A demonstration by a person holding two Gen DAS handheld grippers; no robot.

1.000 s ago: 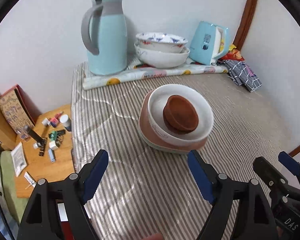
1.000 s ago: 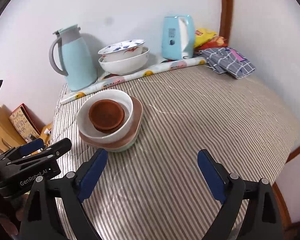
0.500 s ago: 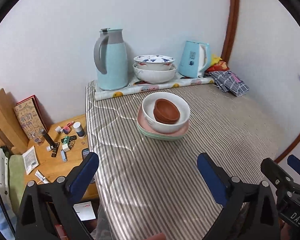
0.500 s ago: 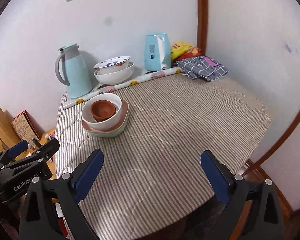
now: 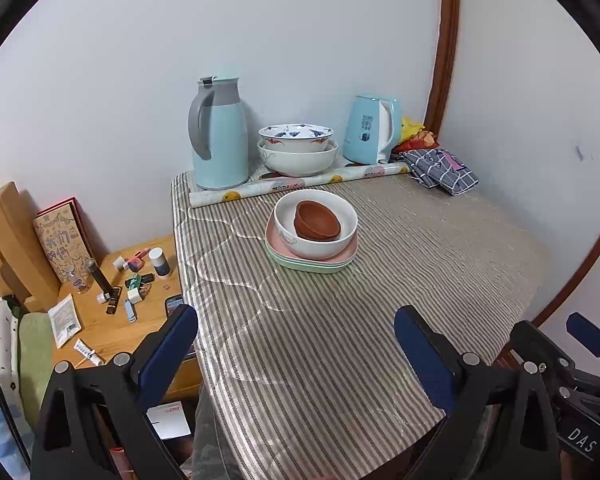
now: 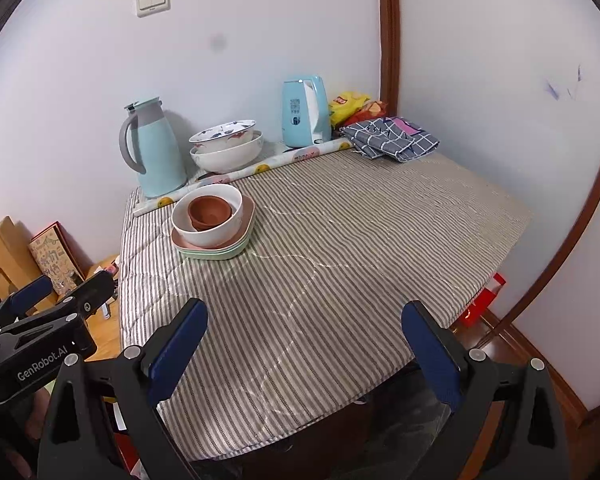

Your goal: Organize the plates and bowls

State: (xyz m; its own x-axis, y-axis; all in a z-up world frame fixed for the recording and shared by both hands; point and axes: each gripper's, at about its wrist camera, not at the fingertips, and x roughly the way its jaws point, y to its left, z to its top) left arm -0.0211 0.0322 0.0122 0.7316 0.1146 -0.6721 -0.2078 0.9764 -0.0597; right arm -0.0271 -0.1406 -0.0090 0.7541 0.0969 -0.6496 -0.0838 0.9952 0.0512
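A small brown bowl (image 5: 317, 220) sits inside a white bowl (image 5: 320, 240), which rests on a pink plate (image 5: 274, 238) stacked on a green plate (image 5: 312, 266); the stack also shows in the right wrist view (image 6: 212, 220). Two more bowls, a patterned one (image 5: 296, 136) nested in a white one (image 5: 298, 160), stand at the back by the wall. My left gripper (image 5: 296, 352) is open and empty over the table's near edge. My right gripper (image 6: 306, 344) is open and empty, also far back from the stack.
A striped cloth (image 5: 340, 320) covers the table. At the back stand a light blue thermos (image 5: 220, 136), a light blue kettle (image 5: 370, 128), snack bags (image 5: 416, 136), a checked cloth (image 5: 440, 168) and a rolled mat (image 5: 296, 188). A cluttered wooden side table (image 5: 116, 300) stands to the left.
Both grippers have pulled back and up from the stacked dishes, which now look smaller and farther away. Both stay open and empty.
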